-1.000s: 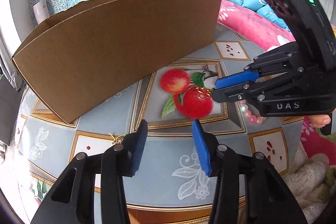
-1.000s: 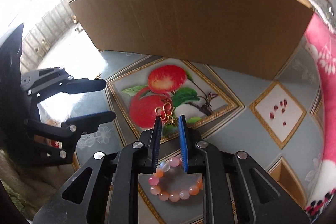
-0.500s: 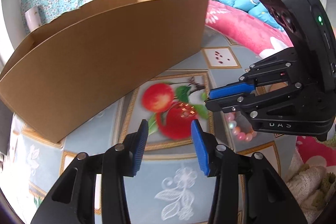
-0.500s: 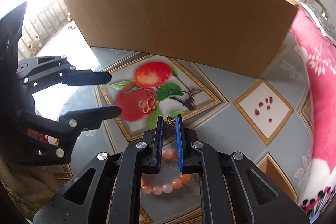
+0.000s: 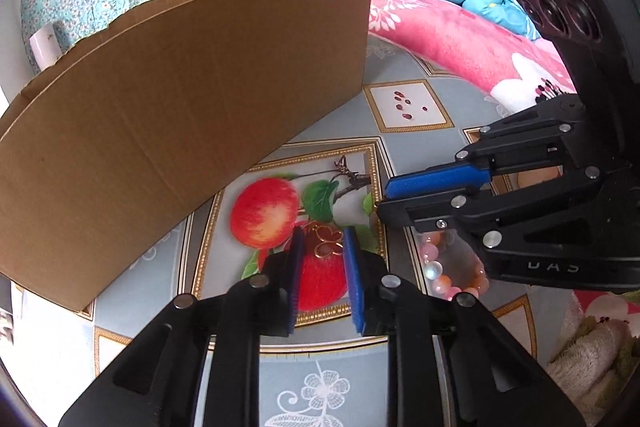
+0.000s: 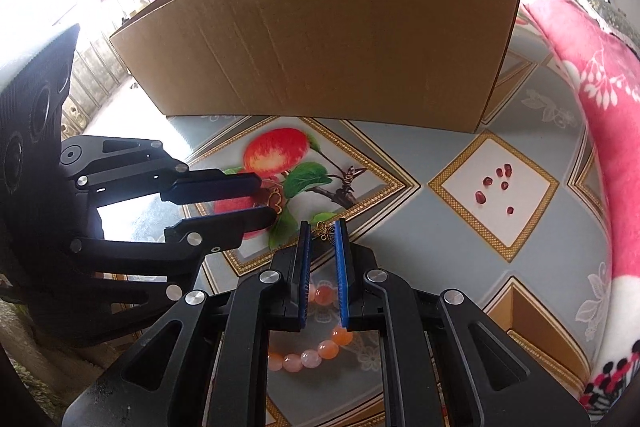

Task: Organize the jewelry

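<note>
A gold clover-shaped earring [image 5: 329,239] lies on the printed red apple of the tablecloth. My left gripper [image 5: 322,243] straddles it, its jaws closing; a sliver of space still shows at the left pad. My right gripper [image 6: 323,227] is shut on a smaller gold earring [image 6: 325,233], pinched at its fingertips just above the cloth. From the right wrist view the left gripper [image 6: 269,199] reaches in from the left around the clover earring [image 6: 276,197]. A pink bead bracelet [image 6: 304,359] lies under the right gripper [image 5: 382,201], and the bracelet [image 5: 442,281] shows in the left wrist view too.
A tall open cardboard box [image 5: 180,107] stands close behind the apple picture, with its front wall [image 6: 320,39] facing both grippers. A pink blanket [image 6: 592,87] borders the table on the right. A fluffy towel [image 5: 592,355] lies at the near right.
My left gripper slid over to the apple picture and narrowed its jaws around the clover earring. My right gripper drew the small gold earring away from the clover one.
</note>
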The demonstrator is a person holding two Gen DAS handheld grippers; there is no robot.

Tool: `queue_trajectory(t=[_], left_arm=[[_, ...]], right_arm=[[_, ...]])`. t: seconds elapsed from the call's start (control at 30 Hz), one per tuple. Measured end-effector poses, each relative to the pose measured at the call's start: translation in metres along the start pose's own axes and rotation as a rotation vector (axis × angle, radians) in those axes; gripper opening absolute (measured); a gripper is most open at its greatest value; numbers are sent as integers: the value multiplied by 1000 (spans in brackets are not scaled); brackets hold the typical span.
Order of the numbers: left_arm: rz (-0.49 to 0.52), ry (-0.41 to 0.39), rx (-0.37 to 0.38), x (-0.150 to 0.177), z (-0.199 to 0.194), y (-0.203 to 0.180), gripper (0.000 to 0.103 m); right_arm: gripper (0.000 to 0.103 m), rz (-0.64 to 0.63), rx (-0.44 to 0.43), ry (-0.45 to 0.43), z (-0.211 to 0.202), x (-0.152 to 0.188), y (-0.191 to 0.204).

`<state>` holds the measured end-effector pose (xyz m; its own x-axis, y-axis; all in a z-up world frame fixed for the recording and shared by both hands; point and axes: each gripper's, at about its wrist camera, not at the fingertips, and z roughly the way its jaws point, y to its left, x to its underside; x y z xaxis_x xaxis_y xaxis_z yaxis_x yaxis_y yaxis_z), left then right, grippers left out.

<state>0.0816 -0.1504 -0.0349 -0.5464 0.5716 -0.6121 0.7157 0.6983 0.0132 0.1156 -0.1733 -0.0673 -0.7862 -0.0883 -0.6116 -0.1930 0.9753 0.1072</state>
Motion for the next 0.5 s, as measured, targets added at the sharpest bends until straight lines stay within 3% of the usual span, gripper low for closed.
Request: queue_trajectory(t=[0.2, 0.33, 0.5], left_arm=[[29, -1, 3, -4, 3, -6, 18], [42, -13, 6, -5, 5, -9, 11], [59, -22, -4, -4, 4, -11, 9]], right_arm=[[9, 8, -13, -10, -6, 1, -7], [9, 13, -18, -14, -4, 1, -4], [9, 19, -26, -20, -8, 2, -9]])
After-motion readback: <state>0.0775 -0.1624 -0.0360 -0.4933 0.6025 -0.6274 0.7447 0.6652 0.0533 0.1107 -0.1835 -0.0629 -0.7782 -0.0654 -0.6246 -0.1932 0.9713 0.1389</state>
